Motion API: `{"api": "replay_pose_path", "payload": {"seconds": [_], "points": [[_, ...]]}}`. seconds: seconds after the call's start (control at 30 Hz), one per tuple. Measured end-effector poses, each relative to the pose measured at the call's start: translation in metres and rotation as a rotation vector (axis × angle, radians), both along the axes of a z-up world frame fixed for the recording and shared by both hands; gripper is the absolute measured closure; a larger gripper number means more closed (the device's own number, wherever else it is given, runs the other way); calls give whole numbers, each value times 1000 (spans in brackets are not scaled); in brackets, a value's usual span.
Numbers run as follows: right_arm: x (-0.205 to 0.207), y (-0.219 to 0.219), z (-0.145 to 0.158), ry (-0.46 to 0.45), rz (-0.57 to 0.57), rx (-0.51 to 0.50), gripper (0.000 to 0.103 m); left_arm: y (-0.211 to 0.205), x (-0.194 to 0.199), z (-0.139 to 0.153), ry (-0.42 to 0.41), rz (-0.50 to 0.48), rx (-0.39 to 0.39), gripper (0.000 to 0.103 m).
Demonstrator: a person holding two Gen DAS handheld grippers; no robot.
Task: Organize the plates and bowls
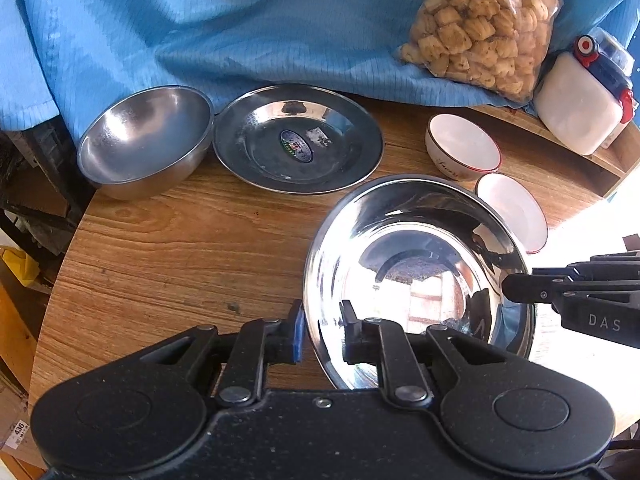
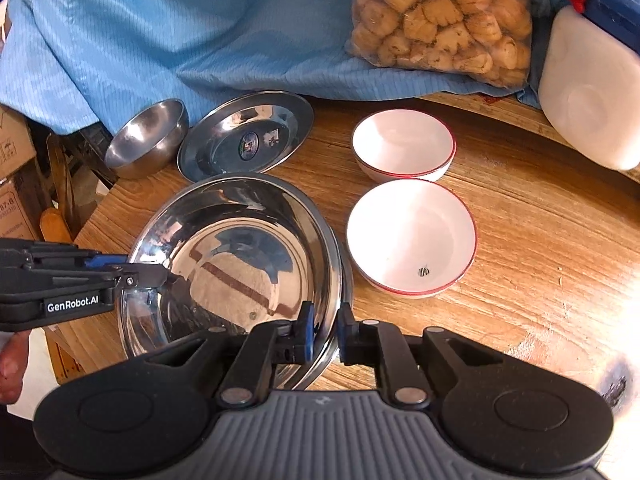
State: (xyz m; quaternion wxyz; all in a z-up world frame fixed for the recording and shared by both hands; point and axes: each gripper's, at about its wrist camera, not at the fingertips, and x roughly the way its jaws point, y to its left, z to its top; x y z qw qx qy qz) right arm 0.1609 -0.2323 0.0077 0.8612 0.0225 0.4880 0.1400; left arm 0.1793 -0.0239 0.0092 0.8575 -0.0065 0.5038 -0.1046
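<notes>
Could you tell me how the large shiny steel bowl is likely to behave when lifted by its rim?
The steel bowl looks stiff and probably light: its wall seems thin. Its mirror polish may slip between the jaws. Its curved sides suggest it could rock.

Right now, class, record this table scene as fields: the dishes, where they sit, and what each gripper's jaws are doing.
table: round, wood
large steel dish: nearest, empty
left gripper: jaws open, astride the dish rim
right gripper: jaws shut on the opposite rim
steel bowl: far left, beside the plate
steel plate: sticker inside
white bowls: two, red-rimmed, side by side
</notes>
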Motion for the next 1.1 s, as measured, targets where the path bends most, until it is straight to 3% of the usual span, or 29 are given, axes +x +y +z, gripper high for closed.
{"api": "replay_pose_path", "payload": {"seconds": [0.53,0.6,0.67,0.7,0.77,0.83,0.87,0.9,1.1], "points": [[3,10,0,-7,41,-82,78,3,6,-12,45,6,-9,82],[3,10,0,-10,46,-78,77,4,7,-11,40,13,-6,76],[2,11,2,-21,54,-81,74,7,7,-9,34,32,-7,56],[2,11,2,-25,56,-86,68,9,8,-8,31,46,-7,49],[1,12,4,-33,59,-85,53,14,9,-4,15,87,-4,24],[2,11,7,-48,60,-71,36,21,12,0,-5,126,-3,15],[2,10,8,-58,59,-62,22,23,14,1,-9,143,-1,9],[3,10,10,-69,58,-53,13,25,17,2,-10,158,3,6],[13,17,16,-104,113,-2,0,29,40,3,-9,227,64,1]]}}
